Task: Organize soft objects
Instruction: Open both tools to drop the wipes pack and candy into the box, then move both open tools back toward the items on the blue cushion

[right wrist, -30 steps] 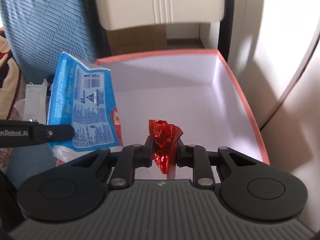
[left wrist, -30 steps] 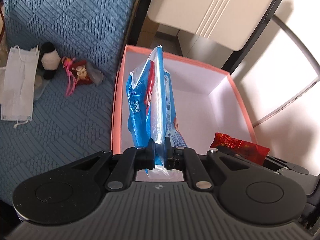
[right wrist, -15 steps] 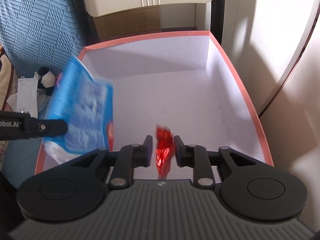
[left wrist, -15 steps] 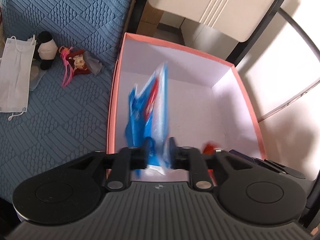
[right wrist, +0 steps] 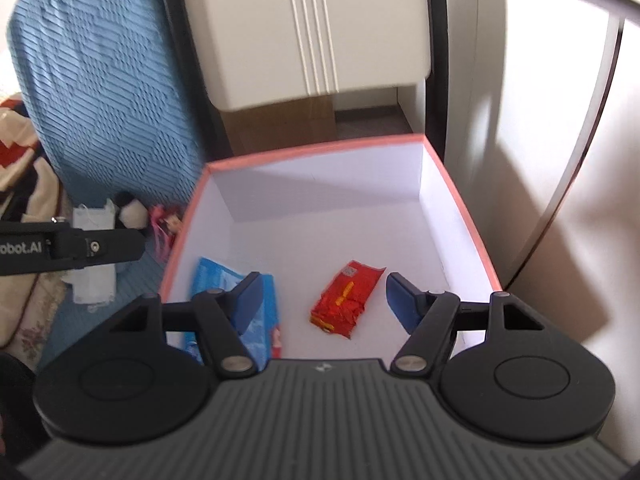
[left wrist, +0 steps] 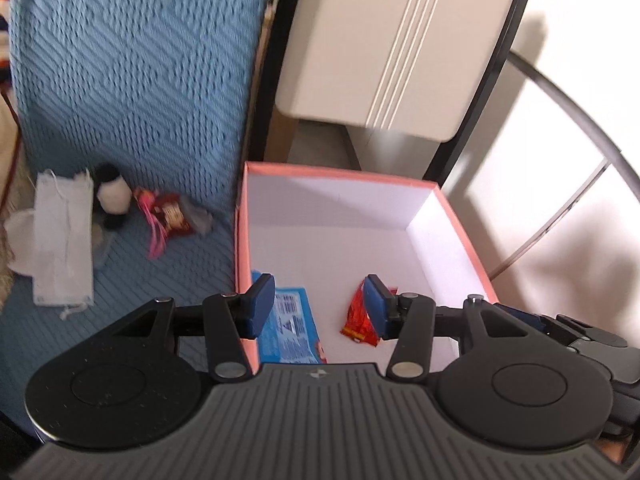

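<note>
Left gripper (left wrist: 316,312) and right gripper (right wrist: 322,302): jaws just opened, holding nothing. Blue packet (right wrist: 224,280) and red packet (right wrist: 346,298) lie below them in the box (right wrist: 460,208). Risk: a descending finger snagging either packet.

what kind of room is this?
Likely a home, maybe a bedroom or living room: a blue quilted cover holding a plush toy and face mask, beside a pink box and a cream cabinet.
</note>
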A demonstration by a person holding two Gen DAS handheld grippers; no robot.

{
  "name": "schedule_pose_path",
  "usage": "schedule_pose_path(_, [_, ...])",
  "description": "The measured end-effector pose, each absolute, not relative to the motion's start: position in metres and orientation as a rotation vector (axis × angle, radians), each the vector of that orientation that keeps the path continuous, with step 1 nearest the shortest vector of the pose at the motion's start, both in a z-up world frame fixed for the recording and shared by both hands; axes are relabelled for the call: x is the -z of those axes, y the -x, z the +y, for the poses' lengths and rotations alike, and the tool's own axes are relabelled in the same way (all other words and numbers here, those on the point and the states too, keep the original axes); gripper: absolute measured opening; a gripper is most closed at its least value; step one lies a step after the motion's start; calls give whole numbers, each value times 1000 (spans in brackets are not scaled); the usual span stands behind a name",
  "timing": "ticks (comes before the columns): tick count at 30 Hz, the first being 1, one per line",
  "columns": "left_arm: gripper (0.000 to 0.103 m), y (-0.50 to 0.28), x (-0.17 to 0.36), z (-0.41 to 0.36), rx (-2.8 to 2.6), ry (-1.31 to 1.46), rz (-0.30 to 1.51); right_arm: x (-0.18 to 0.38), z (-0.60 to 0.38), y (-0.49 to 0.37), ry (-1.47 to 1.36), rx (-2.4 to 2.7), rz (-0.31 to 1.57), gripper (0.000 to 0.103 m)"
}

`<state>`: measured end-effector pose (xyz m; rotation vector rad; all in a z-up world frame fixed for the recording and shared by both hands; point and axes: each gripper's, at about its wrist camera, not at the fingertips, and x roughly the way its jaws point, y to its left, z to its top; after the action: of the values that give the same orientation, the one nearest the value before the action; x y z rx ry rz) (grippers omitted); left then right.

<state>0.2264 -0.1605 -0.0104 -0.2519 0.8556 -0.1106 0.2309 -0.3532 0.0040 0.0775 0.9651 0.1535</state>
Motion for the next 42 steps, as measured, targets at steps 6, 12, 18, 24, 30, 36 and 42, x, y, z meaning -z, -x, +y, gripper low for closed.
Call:
schedule_pose_path(6, [55,-197,-24,-143,100,229,756,-40,-344,-215,-67,-171,892,70])
schedule_pose_path(12, [55,-166,-46,-128,100,217,683,-65,-329,-191,-53,-185,838,70])
schedule_pose_path(18, [55,-141,-53,-111,102,204,642,-76,-311,-171,-50,-191,809,70])
schedule_pose_path(24, [55,-123,-45,-91,83,204,617,-77,-291,-155,-48,-208,793,70])
schedule_pose_path(30, [55,-112,-29,-74,56,201,600,-69,-276,-142,-48,-216,781,70])
schedule_pose_path(36, [55,-108,-6,-55,11,198,613,-52,-253,-133,-24,-229,763,70])
schedule_pose_path(42, [55,-107,20,-35,-39,187,633,-29,-231,-128,-4,-273,776,70])
